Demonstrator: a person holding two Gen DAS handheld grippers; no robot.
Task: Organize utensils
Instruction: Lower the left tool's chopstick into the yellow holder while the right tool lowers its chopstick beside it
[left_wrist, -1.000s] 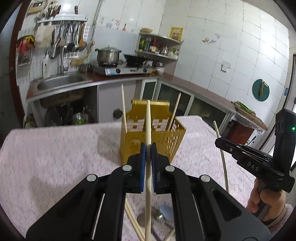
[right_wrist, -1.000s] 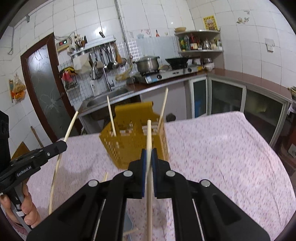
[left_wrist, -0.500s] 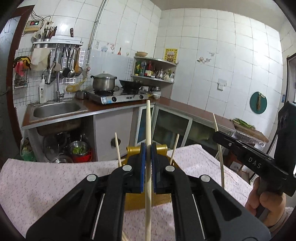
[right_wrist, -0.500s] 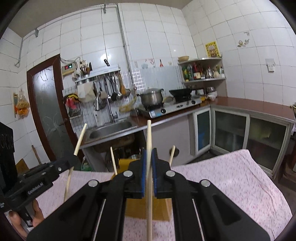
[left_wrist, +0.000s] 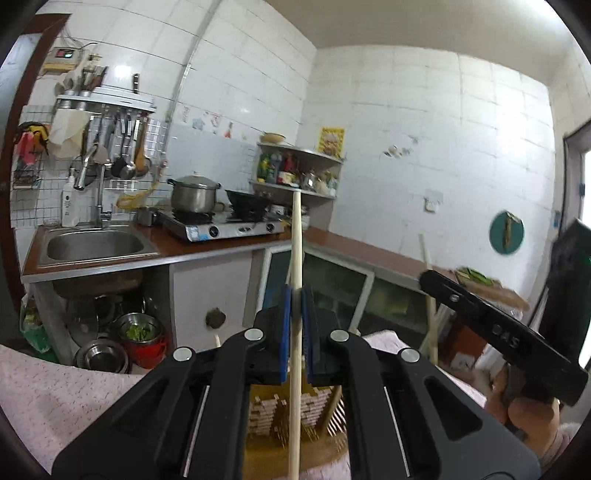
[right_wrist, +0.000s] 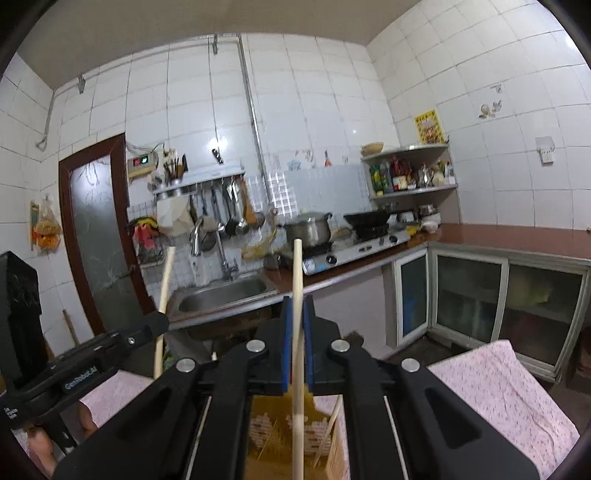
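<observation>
My left gripper (left_wrist: 295, 291) is shut on an upright wooden chopstick (left_wrist: 296, 240), held above the yellow slotted basket (left_wrist: 273, 413) that shows low between the fingers. The right gripper (left_wrist: 428, 277) comes in from the right, held in a hand (left_wrist: 524, 410), with its own chopstick (left_wrist: 430, 310). In the right wrist view, my right gripper (right_wrist: 296, 302) is shut on that upright chopstick (right_wrist: 297, 266) over the basket (right_wrist: 269, 432). The left gripper (right_wrist: 160, 323) is at the left with its chopstick (right_wrist: 165, 288). Two more chopsticks (right_wrist: 330, 417) lean inside the basket.
The basket stands on a table with a pink flowered cloth (right_wrist: 498, 384). Beyond it runs a kitchen counter with a steel sink (left_wrist: 94, 243), a gas stove with a pot (left_wrist: 194, 194), and glass-front cabinets (right_wrist: 469, 295). Metal bowls (left_wrist: 136, 332) sit under the sink.
Both grippers rose and tilted upward, each keeping its chopstick. The basket and table dropped to the bottom of both views, and the kitchen wall now fills them.
</observation>
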